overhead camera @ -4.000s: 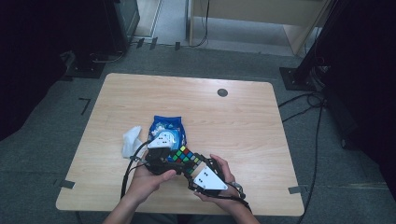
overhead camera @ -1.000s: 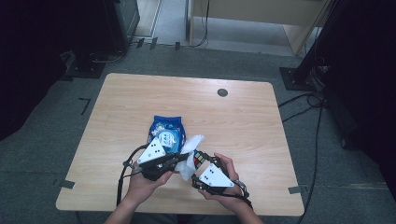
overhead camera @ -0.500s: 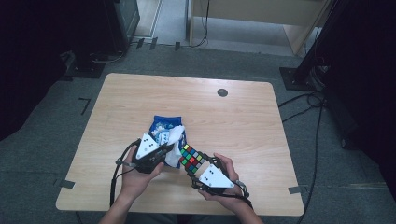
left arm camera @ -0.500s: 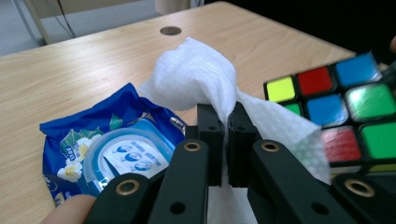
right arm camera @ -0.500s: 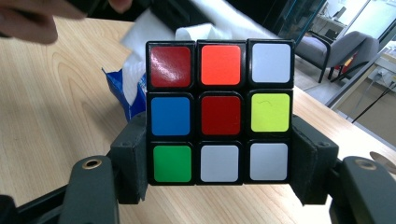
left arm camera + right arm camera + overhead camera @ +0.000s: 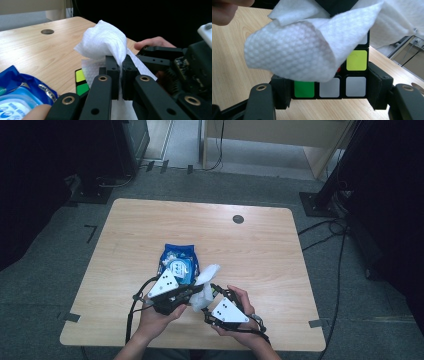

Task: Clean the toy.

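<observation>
Puzzle cube (image 6: pixel 329 82) sits clamped btwn the jaws of the right hand-held gripper (image 6: pixel 329 100), held just above the near edge of the worktop (image 6: pixel 250 245). White wipe (image 6: pixel 105 42) is pinched tight in the left hand-held gripper (image 6: pixel 120 72), jaws together on the fabric.

Change vs half a sec ago: the cube's coloured top was bare then; now the wipe is back over it, draped across the upper rows w/ green, white and yellow squares showing below the fold in the right gripper view. Same cover as a sec ago, so this reads as a back-and-forth wiping stroke on the cube, prob. mid-clean, not done.

Around: blue wipes pack (image 6: pixel 179 262) lies flat on the worktop just beyond the left gripper, close but apart from the cube. Round grommet hole (image 6: pixel 238 219) further back, well apart. Cables trail off both grippers toward the person.

In the way: little. The loose wipe corner hides most of the cube face; the pack sits near the left stroke path.
</observation>
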